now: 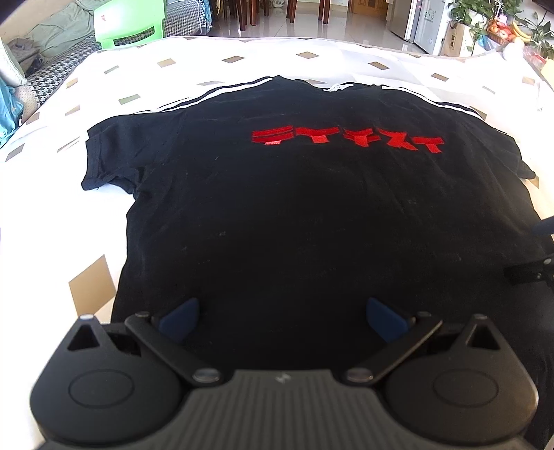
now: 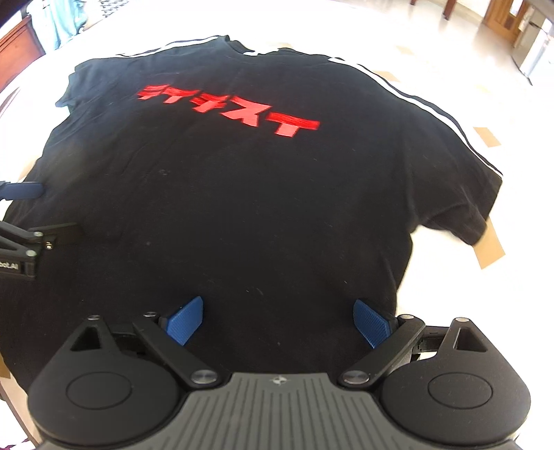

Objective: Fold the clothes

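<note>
**Shirt laid flat, both grippers poised at the hem, no fold begun**

Garment under inspection is a black T-shirt (image 1: 277, 207), spread flat on a white tablecloth (image 1: 41, 194) with tan diamond marks. It lies collar away from the cameras and hem nearest them. Red lettering (image 1: 346, 140) runs across the upper part. White stripes (image 1: 194, 100) run along both shoulders. Both short sleeves are spread outward; the left sleeve (image 1: 107, 162) and the right sleeve (image 2: 464, 207) lie flat on the cloth.

Left gripper (image 1: 282, 316) sits over the near part of the shirt toward its left edge, blue pads (image 1: 180, 323) spread wide with only fabric showing between them. Right gripper (image 2: 278, 322) sits likewise toward the right edge, its ribbed blue pads (image 2: 185, 320) also spread wide and holding nothing. Whether either set of pads touches the fabric cannot be told. Each wrist view catches part of the other tool at its edge, so the two are working side by side.

Judgement: the shirt is unfolded, and the flat, symmetrical layout suits a first fold. Grippers apart on opposite sides probably allow a pinch at two points, so the fabric lifts evenly rather than bunching.

Background shows a green chair (image 1: 130, 24) and potted plants (image 1: 477, 20), well clear of the work.
</note>
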Action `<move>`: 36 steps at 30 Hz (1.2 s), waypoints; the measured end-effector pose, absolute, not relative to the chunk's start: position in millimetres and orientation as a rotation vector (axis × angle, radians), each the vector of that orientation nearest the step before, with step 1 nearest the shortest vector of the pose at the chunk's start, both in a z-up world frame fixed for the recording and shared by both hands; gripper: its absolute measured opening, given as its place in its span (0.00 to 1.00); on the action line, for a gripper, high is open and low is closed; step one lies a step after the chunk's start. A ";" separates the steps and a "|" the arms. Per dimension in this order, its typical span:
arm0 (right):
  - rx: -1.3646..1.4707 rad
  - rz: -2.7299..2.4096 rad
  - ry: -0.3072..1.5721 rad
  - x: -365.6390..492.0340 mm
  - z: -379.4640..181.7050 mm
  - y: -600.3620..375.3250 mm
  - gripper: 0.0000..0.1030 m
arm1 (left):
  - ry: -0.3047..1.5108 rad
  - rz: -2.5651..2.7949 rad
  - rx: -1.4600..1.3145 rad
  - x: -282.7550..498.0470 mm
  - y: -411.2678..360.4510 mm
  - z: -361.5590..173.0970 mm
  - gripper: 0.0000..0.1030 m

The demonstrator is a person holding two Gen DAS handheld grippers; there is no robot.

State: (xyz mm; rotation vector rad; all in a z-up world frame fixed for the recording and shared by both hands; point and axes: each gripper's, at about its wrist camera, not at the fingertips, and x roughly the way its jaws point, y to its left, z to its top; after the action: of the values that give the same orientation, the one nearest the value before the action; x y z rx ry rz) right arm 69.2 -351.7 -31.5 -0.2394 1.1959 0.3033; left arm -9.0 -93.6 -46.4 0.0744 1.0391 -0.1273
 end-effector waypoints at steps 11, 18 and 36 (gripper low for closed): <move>-0.199 0.196 1.268 72.6 -30.6 -349.7 0.93 | 1.041 -0.107 0.065 -13.3 -76.6 -47.5 1.00; -0.200 0.196 1.286 71.3 -31.5 -343.8 0.95 | 1.065 -0.076 0.054 -8.1 -80.8 -47.0 1.00; -0.116 0.185 1.167 91.6 -7.0 -320.3 0.92 | 1.089 -0.070 0.157 60.4 -101.0 -16.1 1.00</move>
State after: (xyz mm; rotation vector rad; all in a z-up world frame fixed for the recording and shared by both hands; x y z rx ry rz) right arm 91.6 -320.3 -7.0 -0.1160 1.1674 0.1852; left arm 60.4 -101.0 -16.1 0.1575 1.0890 -0.0698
